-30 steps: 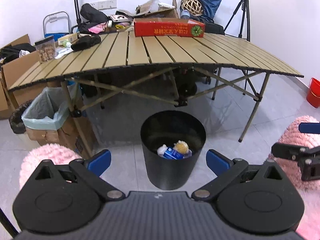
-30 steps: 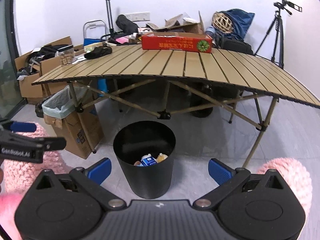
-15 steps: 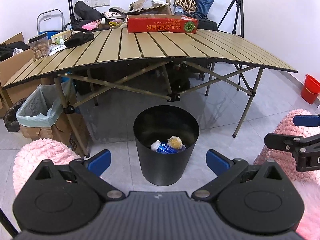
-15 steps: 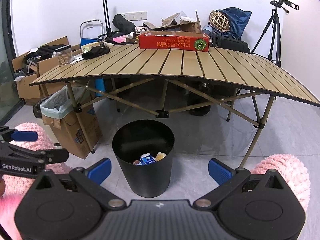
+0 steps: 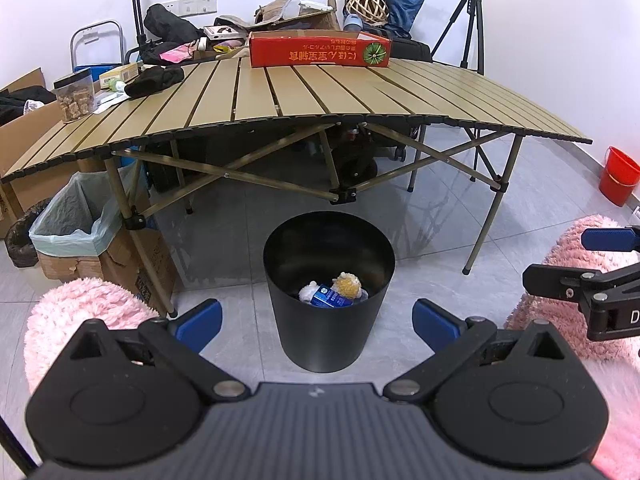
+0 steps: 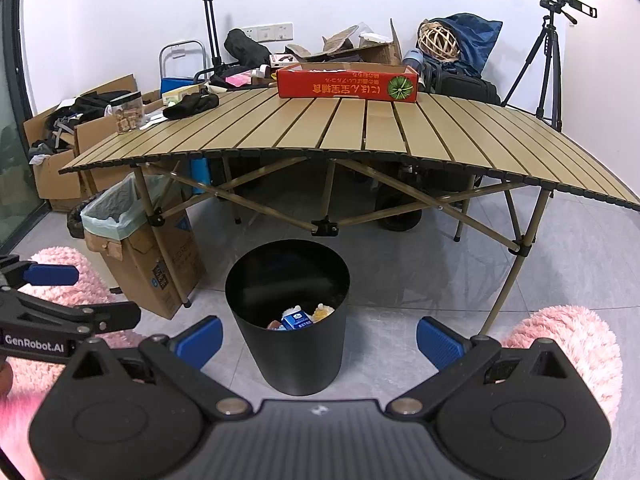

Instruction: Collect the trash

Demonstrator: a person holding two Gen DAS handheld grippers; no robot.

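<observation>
Left gripper (image 5: 316,322): jaws spread wide, nothing between the blue pads (image 5: 198,319). Right gripper (image 6: 318,340): same, fully released, empty. Both are held above the floor and aimed at the black bin (image 5: 329,292), which sits centred between the fingers in each wrist view.

The bin stands upright on the grey tile floor (image 5: 440,208), just in front of the folding slat table (image 5: 304,100) and near its central cross-brace. The trash is already inside, at the bottom: a blue-and-white carton (image 5: 329,299), a yellowish crumpled wad (image 5: 347,285) touching it, and a white crumpled piece (image 5: 307,292) on the other side. The right wrist view shows the same carton (image 6: 297,319) low in the bin (image 6: 288,320).

The near part of the tabletop is bare slats. At the far edge: a red cardboard box (image 5: 320,49), a black cloth (image 5: 154,80), a clear jar (image 5: 75,96) and mixed clutter behind.

A lined cardboard bin (image 5: 76,224) stands by the table leg. A red bucket (image 5: 618,176) is at the far right, and a tripod (image 5: 472,20) is by the wall.

Pink fluffy slippers (image 5: 80,308) are visible at the lower edges of both views.
</observation>
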